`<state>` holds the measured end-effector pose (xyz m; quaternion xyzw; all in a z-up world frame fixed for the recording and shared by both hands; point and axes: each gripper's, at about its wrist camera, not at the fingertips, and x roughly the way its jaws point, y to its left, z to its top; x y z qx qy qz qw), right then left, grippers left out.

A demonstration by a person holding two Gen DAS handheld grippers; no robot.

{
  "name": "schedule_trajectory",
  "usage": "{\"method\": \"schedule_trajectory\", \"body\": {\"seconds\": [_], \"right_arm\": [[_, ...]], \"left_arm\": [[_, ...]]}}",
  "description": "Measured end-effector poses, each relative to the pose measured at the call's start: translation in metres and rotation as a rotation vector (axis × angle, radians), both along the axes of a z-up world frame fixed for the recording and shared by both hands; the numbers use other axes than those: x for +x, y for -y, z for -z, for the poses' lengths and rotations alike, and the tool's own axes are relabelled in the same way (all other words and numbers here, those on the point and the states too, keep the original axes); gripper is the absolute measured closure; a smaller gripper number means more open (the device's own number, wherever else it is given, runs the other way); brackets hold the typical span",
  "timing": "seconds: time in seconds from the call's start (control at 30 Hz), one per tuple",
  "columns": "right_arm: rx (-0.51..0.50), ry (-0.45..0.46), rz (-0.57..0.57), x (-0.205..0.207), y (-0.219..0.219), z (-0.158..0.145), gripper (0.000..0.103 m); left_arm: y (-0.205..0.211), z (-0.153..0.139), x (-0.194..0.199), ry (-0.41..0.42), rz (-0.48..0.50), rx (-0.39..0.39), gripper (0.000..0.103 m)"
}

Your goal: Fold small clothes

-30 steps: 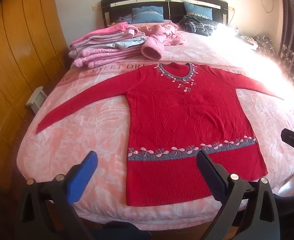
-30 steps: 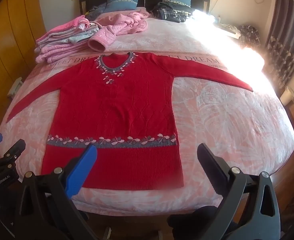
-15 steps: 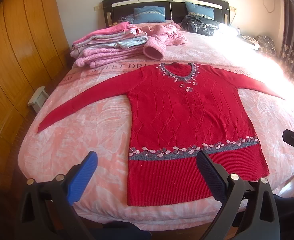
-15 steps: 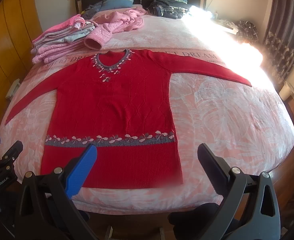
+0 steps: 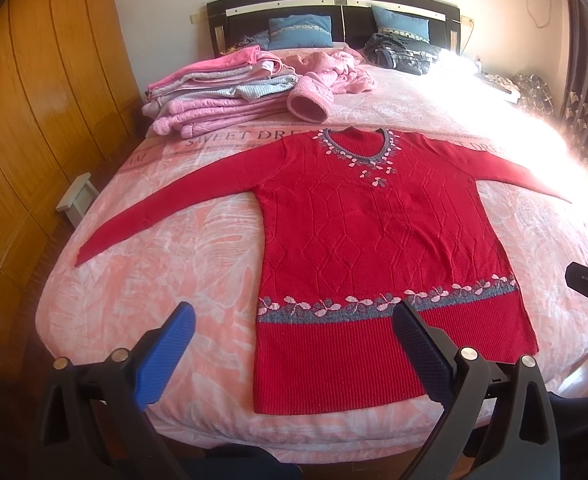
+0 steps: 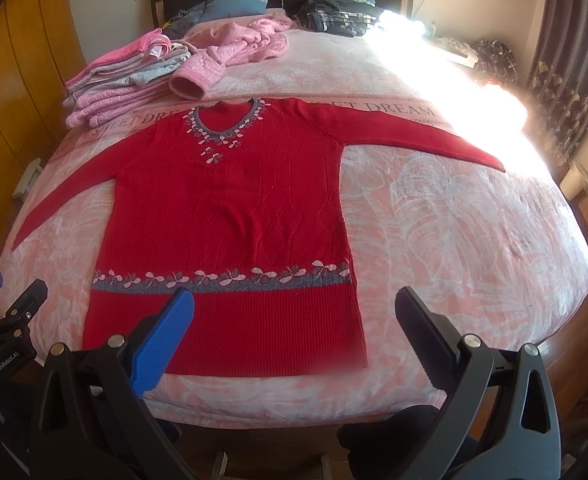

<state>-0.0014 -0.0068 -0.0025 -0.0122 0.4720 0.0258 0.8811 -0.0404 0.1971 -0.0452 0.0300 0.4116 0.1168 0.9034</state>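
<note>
The red sweater (image 5: 378, 248) lay flat, collar far, hem nearest both wide-open hand-held grippers: left (image 5: 294, 344), right (image 6: 294, 324), neither touching.

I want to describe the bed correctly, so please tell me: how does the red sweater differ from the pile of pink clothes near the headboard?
The red sweater lies flat and unfolded, sleeves spread wide; the pile of pink clothes is folded and stacked. The sweater is a single garment near the foot of the bed; the pile holds several pieces, closer to the headboard. The sweater is deep red with a grey flower band; the pile is mostly pale pink and grey. Both rest on the pink bedspread, untouched by either gripper.
</note>
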Motion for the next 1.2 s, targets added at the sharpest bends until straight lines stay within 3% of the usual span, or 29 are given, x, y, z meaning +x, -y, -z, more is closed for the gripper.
{"method": "schedule_trajectory", "body": {"seconds": [1.2], "right_arm": [[-0.002,0.017,0.000,-0.0018,0.0027,-0.0049,0.003]], "left_arm": [[0.0019,-0.0020,0.0002,0.015,0.002,0.010,0.004]]}}
